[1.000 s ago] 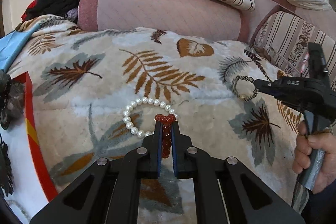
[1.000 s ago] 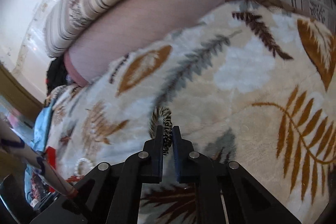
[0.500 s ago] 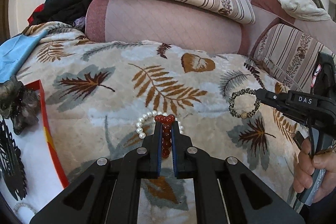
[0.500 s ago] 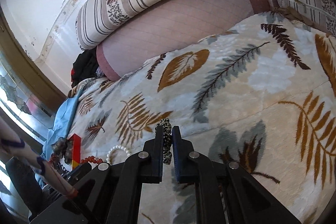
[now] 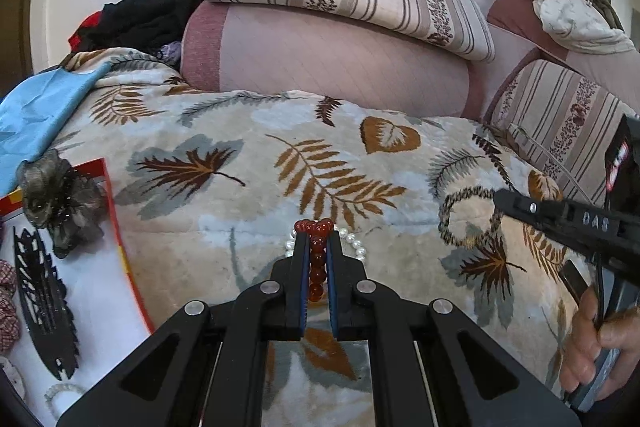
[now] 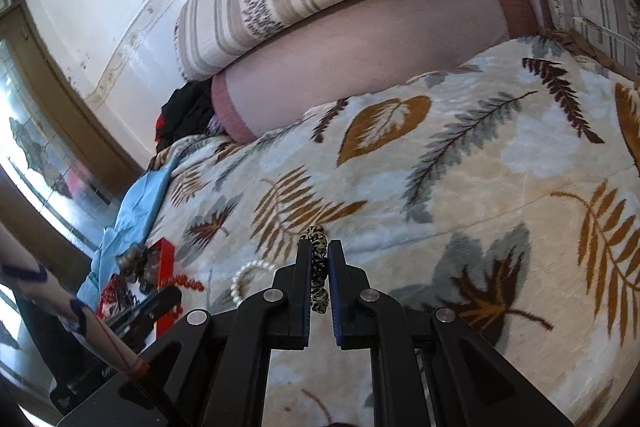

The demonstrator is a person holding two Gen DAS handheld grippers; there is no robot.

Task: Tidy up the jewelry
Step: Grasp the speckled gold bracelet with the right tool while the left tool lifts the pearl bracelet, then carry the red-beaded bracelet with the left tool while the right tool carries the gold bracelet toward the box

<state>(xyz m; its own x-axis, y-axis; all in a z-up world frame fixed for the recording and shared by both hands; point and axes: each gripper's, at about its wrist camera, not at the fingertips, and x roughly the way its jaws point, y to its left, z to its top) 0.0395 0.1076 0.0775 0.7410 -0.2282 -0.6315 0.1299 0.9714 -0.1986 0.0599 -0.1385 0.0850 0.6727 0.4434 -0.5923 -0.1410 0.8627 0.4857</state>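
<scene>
My left gripper (image 5: 317, 239) is shut on a red bead bracelet (image 5: 317, 259) and holds it above the leaf-patterned blanket (image 5: 240, 195). A white pearl bracelet (image 5: 356, 245) lies on the blanket just behind it, mostly hidden by the fingers. My right gripper (image 6: 319, 247) is shut on a black and cream braided bracelet (image 6: 318, 267). That bracelet hangs as a ring (image 5: 468, 215) from the right gripper's tip at the right of the left wrist view. The pearl bracelet (image 6: 250, 277) and red beads (image 6: 186, 283) also show low left in the right wrist view.
A white tray with a red rim (image 5: 116, 227) lies at the left and holds a black comb clip (image 5: 40, 303), a grey hair flower (image 5: 60, 203) and other pieces. Striped and pink cushions (image 5: 328, 51) stand behind. A blue cloth (image 5: 36, 111) lies far left.
Both grippers have lifted away from the blanket with their bracelets. The left view has drawn back toward the tray, and the pearl bracelet has slipped behind the left fingers.
</scene>
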